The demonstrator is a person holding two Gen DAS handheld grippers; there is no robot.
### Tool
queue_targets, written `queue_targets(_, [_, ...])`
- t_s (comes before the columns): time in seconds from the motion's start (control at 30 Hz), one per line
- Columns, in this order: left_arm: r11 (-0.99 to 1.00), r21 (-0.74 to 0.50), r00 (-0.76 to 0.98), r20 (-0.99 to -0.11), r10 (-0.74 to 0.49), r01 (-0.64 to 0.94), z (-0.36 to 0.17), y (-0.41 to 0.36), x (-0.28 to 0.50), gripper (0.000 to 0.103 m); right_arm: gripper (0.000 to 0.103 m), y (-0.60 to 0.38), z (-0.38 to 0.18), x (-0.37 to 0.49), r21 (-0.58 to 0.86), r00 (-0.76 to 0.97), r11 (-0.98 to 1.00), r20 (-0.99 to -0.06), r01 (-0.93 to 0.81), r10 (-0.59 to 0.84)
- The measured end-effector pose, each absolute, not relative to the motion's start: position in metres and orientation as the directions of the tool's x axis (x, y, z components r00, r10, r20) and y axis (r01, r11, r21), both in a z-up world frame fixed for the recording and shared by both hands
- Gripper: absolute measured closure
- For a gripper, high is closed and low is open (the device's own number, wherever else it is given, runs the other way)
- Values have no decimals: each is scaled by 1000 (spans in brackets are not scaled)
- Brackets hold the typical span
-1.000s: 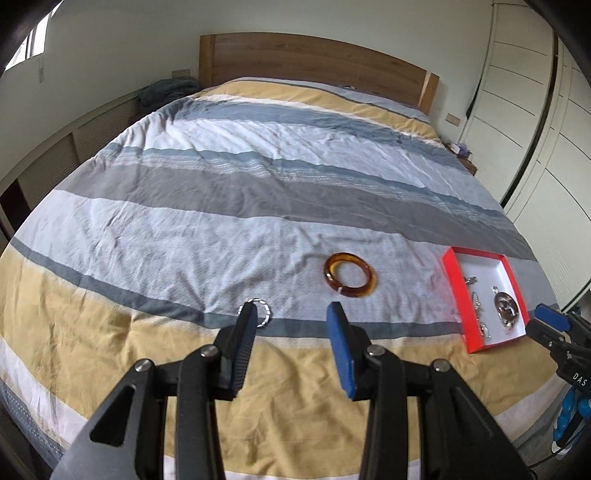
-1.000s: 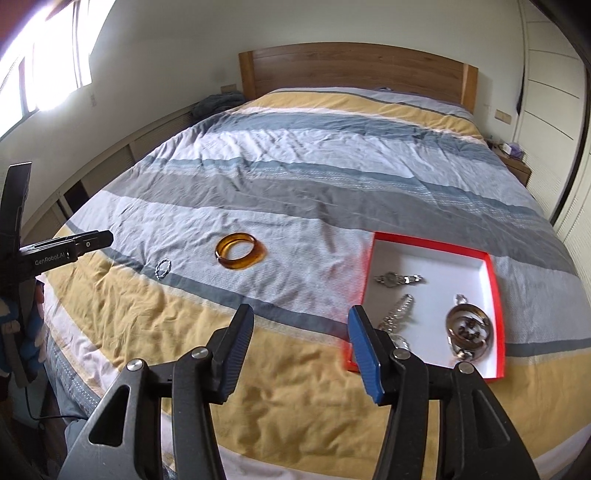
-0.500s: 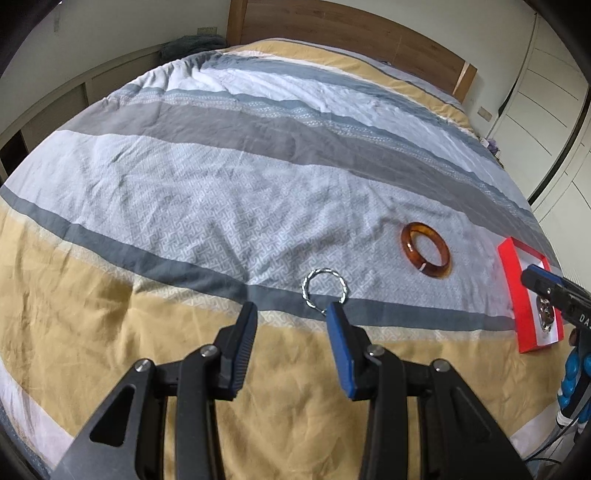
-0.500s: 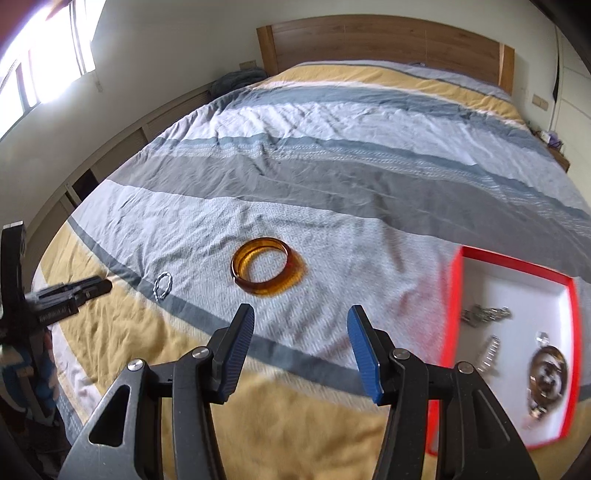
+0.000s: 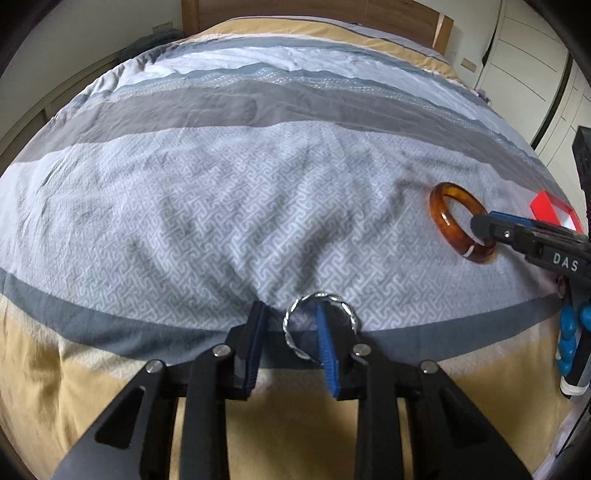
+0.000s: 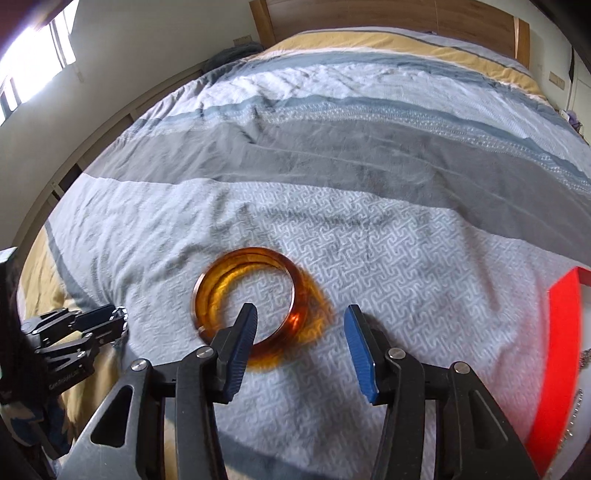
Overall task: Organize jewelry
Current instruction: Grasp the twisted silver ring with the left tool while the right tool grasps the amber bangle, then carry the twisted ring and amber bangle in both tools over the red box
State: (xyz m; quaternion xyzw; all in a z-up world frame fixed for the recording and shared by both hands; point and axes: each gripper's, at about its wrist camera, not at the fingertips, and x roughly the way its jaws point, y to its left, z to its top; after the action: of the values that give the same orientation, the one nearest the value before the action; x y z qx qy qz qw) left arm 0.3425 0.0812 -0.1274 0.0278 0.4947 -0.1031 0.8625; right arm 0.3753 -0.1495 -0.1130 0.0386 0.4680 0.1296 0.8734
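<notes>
A twisted silver ring (image 5: 291, 334) lies on the striped bedspread. My left gripper (image 5: 290, 325) is open and low over it, its right finger inside the ring and the ring's left side between the jaws. An amber bangle (image 6: 255, 310) lies to the right and also shows in the left wrist view (image 5: 448, 225). My right gripper (image 6: 301, 325) is open, its left finger inside the bangle and the bangle's right rim between the jaws. The red jewelry box (image 6: 557, 369) sits at the right edge.
The bed (image 6: 332, 147) fills both views, with a wooden headboard (image 6: 388, 18) at the far end. White wardrobe doors (image 5: 535, 55) stand to the right. The left gripper shows at the left of the right wrist view (image 6: 92, 328).
Both grippers have moved forward and down. The left has closed in on the silver ring, the right on the amber bangle. Both remain open.
</notes>
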Motion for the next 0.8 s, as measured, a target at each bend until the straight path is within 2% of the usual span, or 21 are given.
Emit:
queue_targets(0.07, [975,-42,499,-854,-148,217,-127,76,348,95,56,-147,-121,381,180,529,966,-810,-188,254])
queue_targets(0.17, [975,-14,521,-844,-131,222,-128,67,354,97,68,-141,-124,384,160,536,966,-808,-201,246])
queue_targets(0.2, [976,-11,528,-840,-127,217,-127,65,354,98,84,-140,-124,384,157,536,965,-808,-209,247])
queue_targets(0.23, [977,-15,532,-837,-128,211,-126,65,354,98,91,-139,-124,384,152,535,966,-809,-210,243])
queue_targets(0.47, [979,-87,552,-815,-176,183,-106,71,340,98,93,-142,-106,363,142,562,964,-789,-224,247])
queue_targets(0.8, [958,-108,573,-782,-247,266,-58,24,304,98,93,-183,-44,304,133,641,976,-737,-174,215])
